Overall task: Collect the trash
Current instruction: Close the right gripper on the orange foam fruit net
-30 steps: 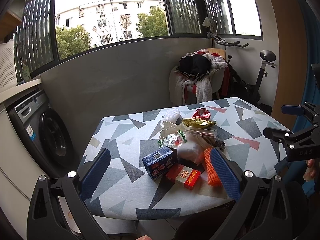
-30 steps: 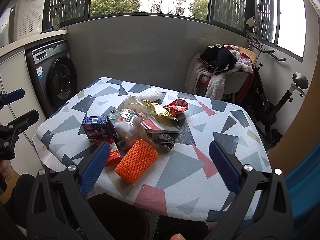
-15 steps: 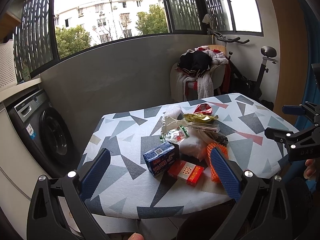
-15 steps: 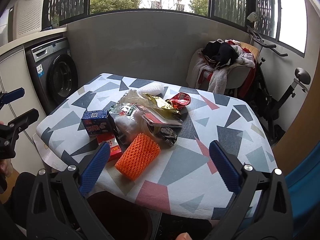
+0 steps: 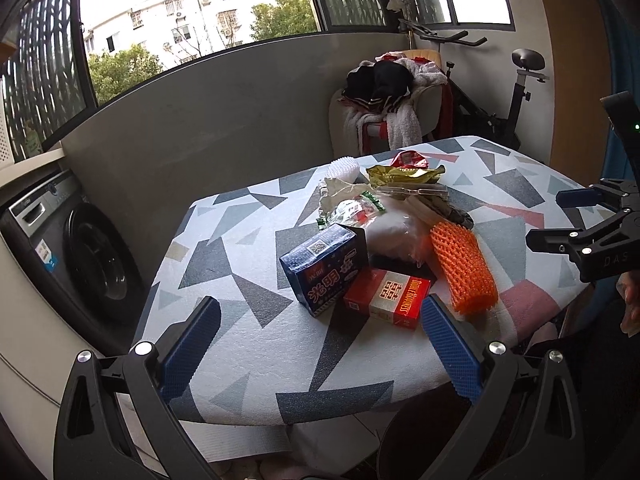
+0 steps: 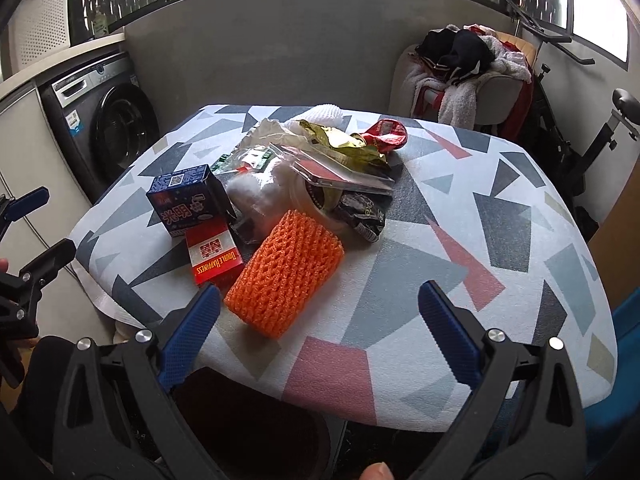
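Note:
A pile of trash lies on the patterned table [image 5: 240,344] [image 6: 500,240]. It holds a blue carton [image 5: 326,268] [image 6: 188,200], a red cigarette pack [image 5: 388,298] [image 6: 214,254], an orange foam net [image 5: 464,268] [image 6: 286,272], a white plastic bag [image 5: 394,230], a clear plastic box [image 6: 340,174], gold [image 6: 340,144] and red [image 6: 386,134] wrappers. My left gripper [image 5: 320,344] is open and empty, just short of the blue carton and red pack. My right gripper [image 6: 318,336] is open and empty, close before the orange net.
A dark bin [image 6: 248,432] stands under the table's near edge, also in the left wrist view [image 5: 424,440]. A washing machine [image 5: 80,252] is at the left. A chair heaped with clothes [image 6: 464,76] and an exercise bike [image 5: 516,92] stand behind the table.
Both grippers have moved closer to the table and lower toward the trash pile. Both stay open and empty.

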{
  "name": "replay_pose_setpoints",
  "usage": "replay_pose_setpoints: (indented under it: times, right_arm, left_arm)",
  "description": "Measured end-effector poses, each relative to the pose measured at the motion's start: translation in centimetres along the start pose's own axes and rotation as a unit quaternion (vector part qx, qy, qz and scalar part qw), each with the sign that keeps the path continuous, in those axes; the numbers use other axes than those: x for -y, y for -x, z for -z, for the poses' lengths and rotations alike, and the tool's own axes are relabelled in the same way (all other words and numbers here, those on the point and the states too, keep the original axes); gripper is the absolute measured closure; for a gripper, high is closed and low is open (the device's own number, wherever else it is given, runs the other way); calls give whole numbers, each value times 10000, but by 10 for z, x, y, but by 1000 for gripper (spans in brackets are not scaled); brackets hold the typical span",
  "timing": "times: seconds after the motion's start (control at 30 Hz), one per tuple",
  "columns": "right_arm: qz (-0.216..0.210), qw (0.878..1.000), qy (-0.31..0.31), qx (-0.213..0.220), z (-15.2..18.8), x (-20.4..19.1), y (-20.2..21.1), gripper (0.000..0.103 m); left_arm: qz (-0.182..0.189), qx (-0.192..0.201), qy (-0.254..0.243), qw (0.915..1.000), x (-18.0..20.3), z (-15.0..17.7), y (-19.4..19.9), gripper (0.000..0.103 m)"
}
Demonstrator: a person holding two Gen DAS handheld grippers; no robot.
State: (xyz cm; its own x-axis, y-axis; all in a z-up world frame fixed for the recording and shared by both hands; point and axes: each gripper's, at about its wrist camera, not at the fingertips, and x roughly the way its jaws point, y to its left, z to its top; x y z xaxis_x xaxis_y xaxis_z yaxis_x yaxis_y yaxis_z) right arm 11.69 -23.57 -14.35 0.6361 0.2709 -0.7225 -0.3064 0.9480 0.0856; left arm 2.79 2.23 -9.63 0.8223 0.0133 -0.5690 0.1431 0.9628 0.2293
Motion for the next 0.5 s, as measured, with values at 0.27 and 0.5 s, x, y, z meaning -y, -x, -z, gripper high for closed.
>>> replay_pose_setpoints:
  times: [0.27, 0.5]
  right_arm:
    - [-439, 9980, -6, -447, -7, -14, -63, 6]
    - [-804, 9942, 35, -715, -8, -24, -100, 22]
  left_arm:
    - [378, -454, 115, 9982, -7, 17, -28, 5]
    - [409, -494, 604, 9961, -13, 33, -40, 5]
